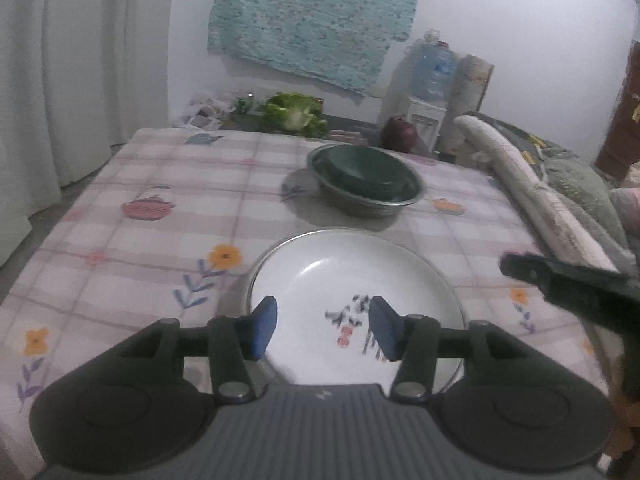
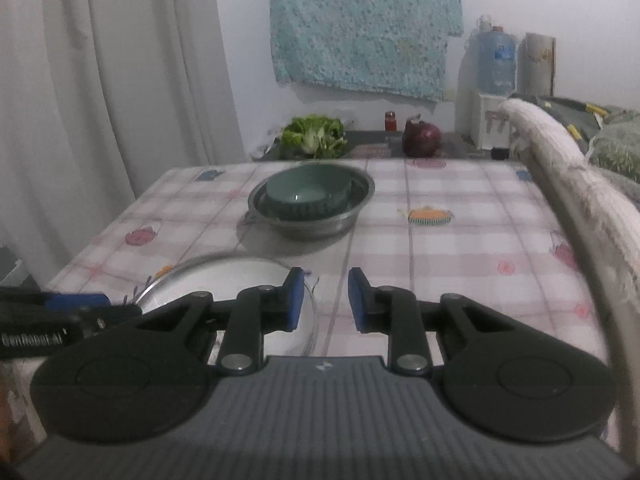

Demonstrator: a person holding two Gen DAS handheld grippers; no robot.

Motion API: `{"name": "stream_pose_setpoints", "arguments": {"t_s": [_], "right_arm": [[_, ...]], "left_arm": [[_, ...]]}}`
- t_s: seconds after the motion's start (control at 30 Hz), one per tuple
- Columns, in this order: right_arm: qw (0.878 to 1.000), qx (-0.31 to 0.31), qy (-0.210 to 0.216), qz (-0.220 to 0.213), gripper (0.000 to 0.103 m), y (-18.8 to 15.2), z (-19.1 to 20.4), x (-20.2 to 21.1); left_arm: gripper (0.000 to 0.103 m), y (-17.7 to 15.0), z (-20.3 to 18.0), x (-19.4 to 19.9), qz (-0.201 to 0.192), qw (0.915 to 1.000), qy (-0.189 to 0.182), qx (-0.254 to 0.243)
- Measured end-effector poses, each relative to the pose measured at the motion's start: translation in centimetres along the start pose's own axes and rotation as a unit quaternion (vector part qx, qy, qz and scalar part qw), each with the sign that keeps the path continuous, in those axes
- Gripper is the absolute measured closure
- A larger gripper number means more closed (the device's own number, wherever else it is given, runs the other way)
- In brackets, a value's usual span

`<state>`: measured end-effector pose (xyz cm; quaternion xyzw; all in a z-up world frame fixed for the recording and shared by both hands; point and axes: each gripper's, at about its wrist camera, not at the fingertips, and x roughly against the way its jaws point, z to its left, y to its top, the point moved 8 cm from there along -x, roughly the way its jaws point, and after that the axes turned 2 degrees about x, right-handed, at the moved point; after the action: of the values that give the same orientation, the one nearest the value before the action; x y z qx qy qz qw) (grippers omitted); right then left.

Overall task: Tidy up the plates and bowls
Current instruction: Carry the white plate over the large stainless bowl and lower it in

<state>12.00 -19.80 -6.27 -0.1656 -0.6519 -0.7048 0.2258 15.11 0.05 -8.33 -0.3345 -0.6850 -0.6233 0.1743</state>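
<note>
- Left gripper (image 1: 322,328) hovering over the near side of the white plate (image 1: 320,276), jaws parted, nothing between the blue pads (image 1: 264,328).
- White plate lying flat on the checked, flower-printed surface (image 1: 140,240), a metal rim showing around its edge, a small painted motif inside.
- Beyond the plate, apart from it: steel bowl (image 1: 360,204) standing upright on the surface, with a green bowl (image 1: 360,172) nested inside, tilted a little.
- Right gripper (image 2: 322,300) held above bare cloth just right of the plate (image 2: 240,280), jaws released with a narrow gap, gripping nothing.
- In the right wrist view, left gripper (image 2: 76,304) reaching in from the left edge at the plate's rim.
- At the far end: leafy greens (image 2: 314,136), a red onion (image 2: 422,138), a small red jar (image 2: 390,120).
- Blue cloth (image 2: 364,28) hanging on the wall, pale curtain (image 2: 108,80) at left, water bottle (image 2: 496,60) at right.
</note>
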Motion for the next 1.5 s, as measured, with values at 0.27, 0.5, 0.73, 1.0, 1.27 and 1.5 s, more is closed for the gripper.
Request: {"name": "stream_pose_setpoints", "arguments": {"t_s": [0.27, 0.5, 0.73, 1.0, 1.27, 1.5], "right_arm": [[0.998, -0.055, 0.009, 0.042, 0.077, -4.3, -0.9, -1.3], [0.994, -0.088, 0.038, 0.060, 0.072, -4.3, -0.8, -3.6], [0.987, -0.118, 0.065, 0.087, 0.072, -4.8, -0.4, -6.8], [0.984, -0.124, 0.088, 0.091, 0.078, -4.9, -0.3, -7.3], [0.985, -0.132, 0.070, 0.087, 0.078, -5.1, -2.4, -5.9], [0.985, -0.144, 0.043, 0.084, 0.077, -5.9, -4.8, -4.1]], "left_arm": [[0.035, -0.4, 2.3, -1.3, 0.014, 0.9991, 0.039, 0.000], [0.030, -0.4, 3.3, -4.1, 0.038, 0.9977, 0.056, 0.003], [0.039, -0.5, 3.0, -6.8, 0.074, 0.9964, 0.041, 0.006], [0.039, -0.6, 1.1, -7.0, 0.087, 0.9945, 0.056, -0.016], [0.039, -1.0, -1.5, -6.8, 0.096, 0.9943, 0.035, -0.029], [0.039, -1.3, -4.0, -6.8, 0.098, 0.9941, 0.016, -0.044]]}}
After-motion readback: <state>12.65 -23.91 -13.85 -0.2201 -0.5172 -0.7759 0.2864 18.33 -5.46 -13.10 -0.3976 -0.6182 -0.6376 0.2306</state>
